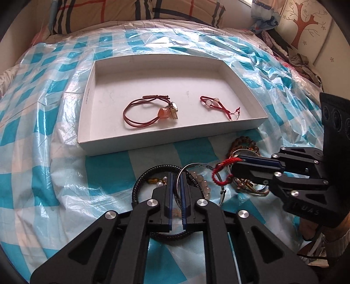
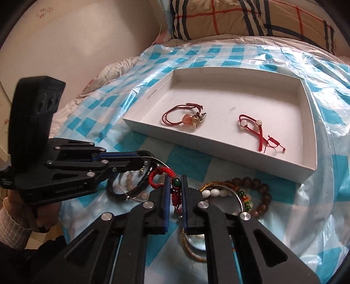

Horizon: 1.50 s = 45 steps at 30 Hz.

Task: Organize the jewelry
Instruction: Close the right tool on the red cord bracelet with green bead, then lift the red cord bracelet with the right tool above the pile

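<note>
A: Two bracelets in the white tray (image 1: 247, 125) so far. Left one, brown cord bracelet (image 1: 140, 112) with an orange stone and a gold charm. Right one, red braided bracelet (image 1: 215, 104) with pale beads. Well apart, both flat on the tray floor.

B: Tray sits where?

A: On the blue-and-white checked plastic sheet (image 1: 43, 131) over the bed, plaid pillow (image 1: 135, 13) behind it. The rest of the jewelry is piled on the sheet in front of the tray.

B: Pile, left to right?

A: Black braided bracelet (image 1: 151, 170), then a thin silver bangle (image 1: 192, 166), pale bead bracelet (image 1: 203, 183), then brown wooden bead bracelet (image 2: 262, 190) nearest the tray's front right corner.

B: Left gripper?

A: Left gripper (image 1: 177, 177) is nearly closed, narrow gap, the silver bangle runs between its blue pads. Can't tell if it's really clamped.

B: Right one?

A: Right gripper (image 2: 175, 183) is pinching a red knotted cord bracelet (image 2: 157, 177) with a green bead; the red loop sticks out past the fingertips, just above the pile.
</note>
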### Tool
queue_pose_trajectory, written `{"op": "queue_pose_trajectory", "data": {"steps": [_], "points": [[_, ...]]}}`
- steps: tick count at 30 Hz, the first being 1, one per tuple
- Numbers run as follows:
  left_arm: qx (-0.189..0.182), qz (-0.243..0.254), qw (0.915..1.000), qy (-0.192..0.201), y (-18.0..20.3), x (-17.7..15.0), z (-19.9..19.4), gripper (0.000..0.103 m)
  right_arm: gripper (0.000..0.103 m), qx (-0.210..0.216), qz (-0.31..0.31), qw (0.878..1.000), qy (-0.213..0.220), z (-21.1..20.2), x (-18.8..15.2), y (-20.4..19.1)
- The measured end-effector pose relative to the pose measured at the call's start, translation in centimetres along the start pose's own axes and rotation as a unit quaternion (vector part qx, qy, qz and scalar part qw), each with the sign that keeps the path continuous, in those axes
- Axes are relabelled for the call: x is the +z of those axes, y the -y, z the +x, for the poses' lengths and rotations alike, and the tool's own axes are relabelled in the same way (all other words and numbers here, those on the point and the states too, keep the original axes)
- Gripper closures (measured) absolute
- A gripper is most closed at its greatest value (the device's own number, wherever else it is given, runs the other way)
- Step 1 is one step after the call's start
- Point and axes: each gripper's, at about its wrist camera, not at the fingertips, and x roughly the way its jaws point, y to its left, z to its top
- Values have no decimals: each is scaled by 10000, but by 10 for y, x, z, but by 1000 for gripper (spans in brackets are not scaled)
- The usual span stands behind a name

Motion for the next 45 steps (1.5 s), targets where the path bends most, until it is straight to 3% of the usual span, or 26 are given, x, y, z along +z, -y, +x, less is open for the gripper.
{"op": "queue_pose_trajectory", "data": {"steps": [11, 21, 32, 45], "points": [[-39, -164, 9996, 229, -1, -6, -33, 98, 93, 48, 276, 9983, 518, -46, -5, -4], [514, -60, 9957, 775, 25, -9, -79, 98, 93, -137, 224, 9933, 1123, -91, -11, -27], [749, 31, 9902, 1178, 44, -17, -119, 98, 93, -213, 221, 9893, 1427, -120, -22, -47], [789, 11, 9886, 1280, 46, -18, -128, 98, 93, -208, 201, 9865, 1614, -130, -19, -52]]}}
